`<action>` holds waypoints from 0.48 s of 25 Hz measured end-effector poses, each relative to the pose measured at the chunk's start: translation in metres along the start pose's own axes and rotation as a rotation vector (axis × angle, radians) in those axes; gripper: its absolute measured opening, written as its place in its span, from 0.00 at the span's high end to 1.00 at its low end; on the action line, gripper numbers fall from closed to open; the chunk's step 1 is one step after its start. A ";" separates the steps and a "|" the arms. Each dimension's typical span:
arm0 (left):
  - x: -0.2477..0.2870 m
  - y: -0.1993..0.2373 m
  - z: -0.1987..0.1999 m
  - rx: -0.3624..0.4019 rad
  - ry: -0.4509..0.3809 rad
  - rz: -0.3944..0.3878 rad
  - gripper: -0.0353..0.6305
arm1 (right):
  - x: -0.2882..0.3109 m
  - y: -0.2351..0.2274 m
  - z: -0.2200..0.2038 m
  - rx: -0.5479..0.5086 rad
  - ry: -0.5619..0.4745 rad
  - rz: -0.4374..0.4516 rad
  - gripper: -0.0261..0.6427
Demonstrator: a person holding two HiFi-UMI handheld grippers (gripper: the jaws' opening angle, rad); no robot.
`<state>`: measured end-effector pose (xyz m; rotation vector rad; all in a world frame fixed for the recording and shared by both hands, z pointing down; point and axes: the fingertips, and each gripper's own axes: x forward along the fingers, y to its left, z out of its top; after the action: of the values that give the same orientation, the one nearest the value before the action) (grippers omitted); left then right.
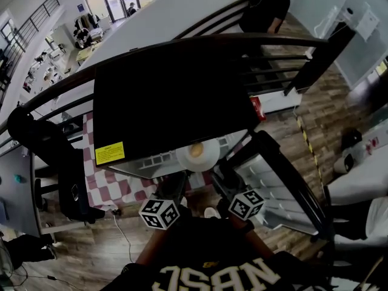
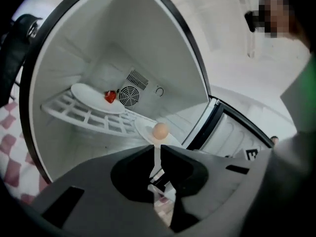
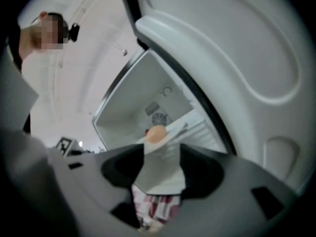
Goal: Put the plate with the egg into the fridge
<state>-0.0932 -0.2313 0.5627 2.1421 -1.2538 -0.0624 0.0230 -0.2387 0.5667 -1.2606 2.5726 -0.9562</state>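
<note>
A white plate with a brown egg hangs at the open mouth of the black fridge. My left gripper is shut on the plate's near rim; in the left gripper view its jaws pinch the thin white edge, with the egg just beyond. My right gripper is at the plate's right side. In the right gripper view it stands open and wide, with the plate lying in the gap and the egg at its far end.
Inside the fridge, a white wire shelf carries another white plate with a small red thing. The fridge door stands open at the right. A red-and-white chequered cloth lies below. A person in black stands behind.
</note>
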 end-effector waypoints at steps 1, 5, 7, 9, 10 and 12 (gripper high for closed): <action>0.000 -0.001 -0.001 0.063 0.008 0.015 0.86 | -0.001 0.001 -0.003 -0.069 0.023 -0.013 0.63; 0.004 -0.003 -0.011 0.226 0.055 0.057 0.90 | 0.000 0.012 -0.004 -0.289 0.073 -0.028 0.64; 0.005 -0.005 -0.018 0.258 0.080 0.057 0.91 | 0.001 0.015 -0.007 -0.319 0.084 -0.038 0.70; 0.006 -0.007 -0.022 0.275 0.093 0.050 0.91 | 0.002 0.015 -0.011 -0.321 0.087 -0.051 0.81; 0.007 -0.008 -0.022 0.281 0.094 0.045 0.91 | 0.003 0.015 -0.013 -0.323 0.088 -0.054 0.84; 0.009 -0.010 -0.020 0.287 0.088 0.035 0.91 | 0.006 0.017 -0.012 -0.332 0.089 -0.058 0.86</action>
<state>-0.0733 -0.2247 0.5753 2.3343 -1.3131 0.2386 0.0032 -0.2290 0.5672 -1.4032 2.8683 -0.6221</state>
